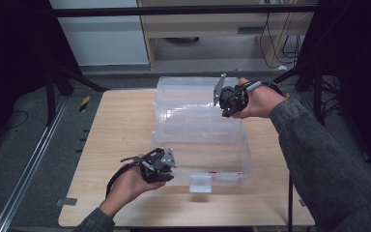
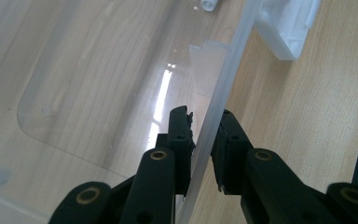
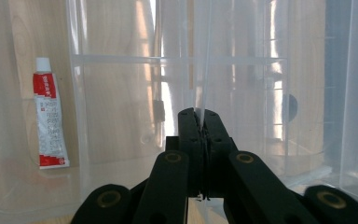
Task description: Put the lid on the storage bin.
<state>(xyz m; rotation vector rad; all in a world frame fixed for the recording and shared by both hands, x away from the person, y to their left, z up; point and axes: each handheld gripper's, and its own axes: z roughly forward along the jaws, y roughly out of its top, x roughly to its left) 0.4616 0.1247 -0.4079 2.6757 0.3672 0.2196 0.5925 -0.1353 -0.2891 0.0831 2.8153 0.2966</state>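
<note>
Two tongs work the clear box (image 1: 200,145): left tongs (image 2: 204,140) straddle its front wall, slightly apart, steadying; right tongs (image 3: 200,126) pinch the raised lid (image 1: 188,99), holding it open.

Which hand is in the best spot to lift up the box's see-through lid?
Right, probably. The right gripper is already shut on the raised lid, pinching its thin edge. The left gripper is down at the box's front wall, one jaw on each side of it, so it looks better placed for steadying.
</note>
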